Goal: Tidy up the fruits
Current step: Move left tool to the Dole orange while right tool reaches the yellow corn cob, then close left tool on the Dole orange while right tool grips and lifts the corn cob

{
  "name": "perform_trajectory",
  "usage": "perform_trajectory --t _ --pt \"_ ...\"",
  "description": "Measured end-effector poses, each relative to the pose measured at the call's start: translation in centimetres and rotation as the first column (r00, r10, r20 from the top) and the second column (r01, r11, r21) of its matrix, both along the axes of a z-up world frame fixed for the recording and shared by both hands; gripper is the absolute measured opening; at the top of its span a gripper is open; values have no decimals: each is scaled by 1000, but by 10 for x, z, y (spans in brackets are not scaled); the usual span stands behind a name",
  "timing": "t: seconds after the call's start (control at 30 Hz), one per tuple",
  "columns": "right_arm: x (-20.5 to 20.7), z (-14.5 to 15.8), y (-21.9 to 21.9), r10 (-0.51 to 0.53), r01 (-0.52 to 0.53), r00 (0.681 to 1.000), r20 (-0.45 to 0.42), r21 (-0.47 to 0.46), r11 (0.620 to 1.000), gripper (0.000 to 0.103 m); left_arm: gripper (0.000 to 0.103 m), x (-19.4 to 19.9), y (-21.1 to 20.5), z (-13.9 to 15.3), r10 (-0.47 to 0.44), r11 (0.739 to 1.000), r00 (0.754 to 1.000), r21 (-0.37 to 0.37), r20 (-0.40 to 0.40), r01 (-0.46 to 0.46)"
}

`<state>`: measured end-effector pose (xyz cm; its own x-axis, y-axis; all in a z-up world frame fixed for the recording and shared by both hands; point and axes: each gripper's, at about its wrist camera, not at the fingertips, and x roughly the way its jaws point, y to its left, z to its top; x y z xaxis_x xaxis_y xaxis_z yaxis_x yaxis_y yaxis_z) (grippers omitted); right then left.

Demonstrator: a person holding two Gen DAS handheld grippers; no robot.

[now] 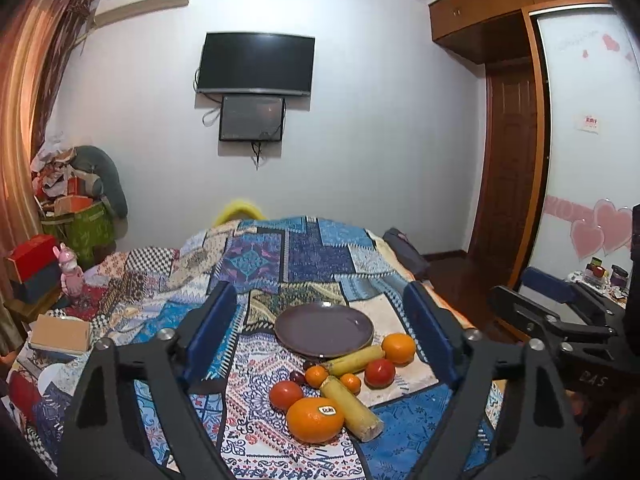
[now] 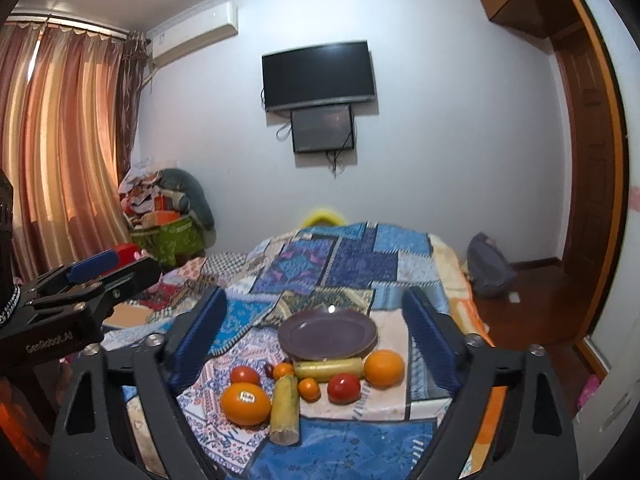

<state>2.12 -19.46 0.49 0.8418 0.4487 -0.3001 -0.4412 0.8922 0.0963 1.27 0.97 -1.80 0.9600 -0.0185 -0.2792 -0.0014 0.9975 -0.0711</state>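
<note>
You're at the start: nothing picked yet, plate (image 1: pixel 324 330) bare. Left gripper (image 1: pixel 320 336) and right gripper (image 2: pixel 316 340) both hover above the bed (image 1: pixel 280 256), jaws spread wide, nothing in either.

Fruit sits in a cluster on the patchwork cover just this side of the plate. Near you: stickered big orange (image 1: pixel 315 420), w/ a tomato (image 1: pixel 286 395) touching its far-left side and a cut sugarcane piece (image 1: pixel 352 408) lying beside it on the right. Behind: 2nd cane piece (image 1: pixel 356 360) lying right against the plate's near rim, second big orange (image 1: pixel 399 349) at its right end, another tomato (image 1: pixel 379 373), two small mandarins (image 1: pixel 317 376) (image 1: pixel 351 383), and a dark small fruit (image 1: pixel 297 377), can't tell what kind.

Next move, I'd judge: drop one gripper onto an outer piece, e.g. right gripper to the far-right orange, then lift to the plate. Round fruit will likely roll on soft bedding, so close the jaws across the widest part.

In the way: pieces touch each other, so a grab in the middle will prob. nudge neighbours. The cane at the rim blocks a low approach to the plate. The two grippers are close side by side; mind a clash. TV (image 1: pixel 256 62), wardrobe (image 1: pixel 520 12) and corner clutter (image 1: pixel 76 196) are well apart, no bother.
</note>
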Motion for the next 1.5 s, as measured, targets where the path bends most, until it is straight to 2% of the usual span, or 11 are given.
perform_trajectory --t 0.07,0.33,0.43,0.6,0.73,0.87,1.0,1.1,1.3,1.5 --pt "7 -7 0 21 -21 999 -48 0 1000 72 76 6 2 -5 3 1000 1000 -5 -26 -4" --pt "34 -43 1 73 -81 972 -225 -23 996 52 60 38 16 -40 0 1000 985 -1 -172 0" --pt "44 -60 5 88 -106 951 -296 -45 993 46 58 54 23 -59 -9 1000 969 -8 -248 7" --pt "60 -90 20 116 -156 909 -400 -69 985 41 58 78 34 -95 -36 999 925 -38 -379 23" --pt "70 -115 32 145 -201 867 -476 -67 977 38 58 87 36 -119 -56 998 893 -47 -446 39" --pt "81 -134 42 168 -237 831 -531 -64 969 36 58 93 33 -135 -84 996 869 -65 -488 59" --pt "85 -147 51 196 -274 793 -577 -51 960 36 62 98 34 -144 -93 995 856 -75 -509 63" --pt "84 -154 58 200 -296 779 -595 -68 953 36 64 102 37 -149 -105 993 847 -101 -521 61" --pt "91 -162 59 197 -310 760 -619 -80 947 36 71 107 31 -153 -127 990 833 -115 -539 77" --pt "86 -162 52 204 -323 764 -612 -89 942 35 74 110 20 -157 -140 990 820 -102 -555 99"
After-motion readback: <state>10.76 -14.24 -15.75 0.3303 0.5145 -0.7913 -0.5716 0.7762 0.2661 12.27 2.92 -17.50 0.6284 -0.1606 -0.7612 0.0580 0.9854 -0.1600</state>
